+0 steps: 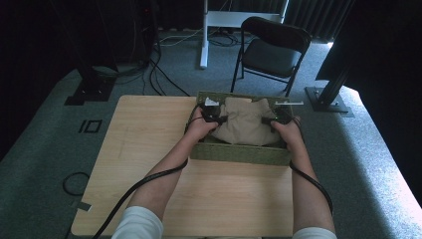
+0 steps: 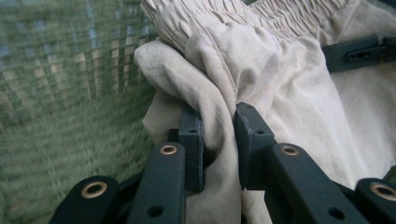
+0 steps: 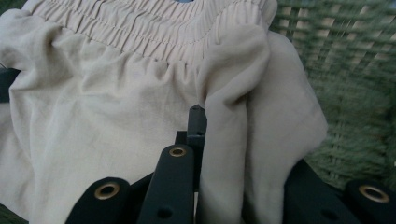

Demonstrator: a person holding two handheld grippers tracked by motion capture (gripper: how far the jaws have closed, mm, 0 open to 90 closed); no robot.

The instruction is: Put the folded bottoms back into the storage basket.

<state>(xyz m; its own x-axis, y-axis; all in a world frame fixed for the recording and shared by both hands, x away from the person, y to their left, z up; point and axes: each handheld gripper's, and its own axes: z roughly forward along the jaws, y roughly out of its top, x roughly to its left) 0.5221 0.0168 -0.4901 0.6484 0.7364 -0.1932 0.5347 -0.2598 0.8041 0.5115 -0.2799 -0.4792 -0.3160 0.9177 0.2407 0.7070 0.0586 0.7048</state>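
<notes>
Forearms enter from below. Left gripper (image 2: 218,140) pinches a fold of beige cloth (image 1: 246,127); right gripper (image 3: 224,140) clamps its opposite edge. Cloth lies bunched inside green basket (image 1: 239,153) on table (image 1: 149,149).

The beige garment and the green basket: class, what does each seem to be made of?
Beige garment: soft woven cloth, matte, likely cotton or linen; it creases, and the waistband is gathered with stitching. Green basket: woven fibre, perhaps grass or rattan; its wall shows a coarse crossed weave.
</notes>
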